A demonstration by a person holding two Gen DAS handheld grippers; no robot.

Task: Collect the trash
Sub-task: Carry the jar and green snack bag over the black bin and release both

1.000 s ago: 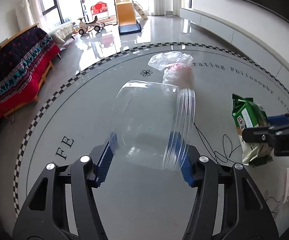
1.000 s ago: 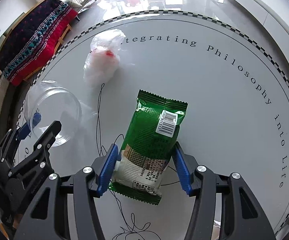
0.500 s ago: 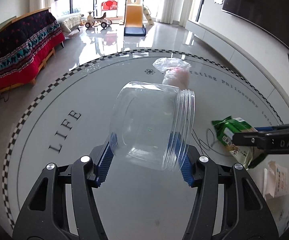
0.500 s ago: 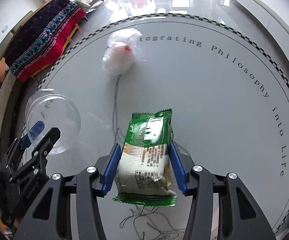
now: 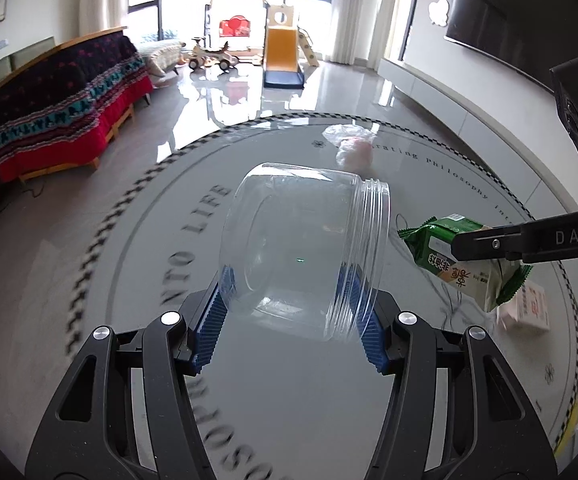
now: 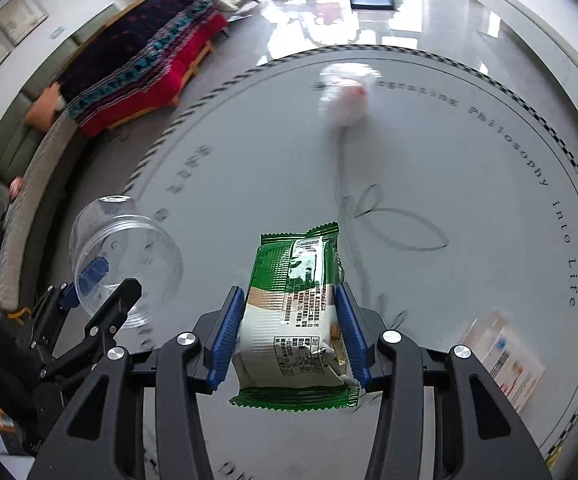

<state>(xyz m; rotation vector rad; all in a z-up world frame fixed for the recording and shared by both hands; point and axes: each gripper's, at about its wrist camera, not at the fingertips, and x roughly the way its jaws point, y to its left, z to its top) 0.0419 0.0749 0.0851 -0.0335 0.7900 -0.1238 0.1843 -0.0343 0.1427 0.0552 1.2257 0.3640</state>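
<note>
Already, the left gripper (image 5: 297,304) clamps a clear plastic jar (image 5: 305,252) sideways, while the right gripper (image 6: 289,328) pinches a green snack packet (image 6: 297,308) at the jar's three o'clock — both aloft. Left on the round grey table (image 6: 469,200): a crumpled plastic bag (image 6: 347,98) at twelve o'clock and a white paper packet (image 6: 503,364).

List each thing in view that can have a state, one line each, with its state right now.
left gripper: shut on the clear jar
right gripper: shut on the green snack packet
clear jar: lidless, empty, held on its side above the table
green snack packet: held off the table
plastic bag: crumpled, lying on the table
small white packet: lying flat on the table
</note>
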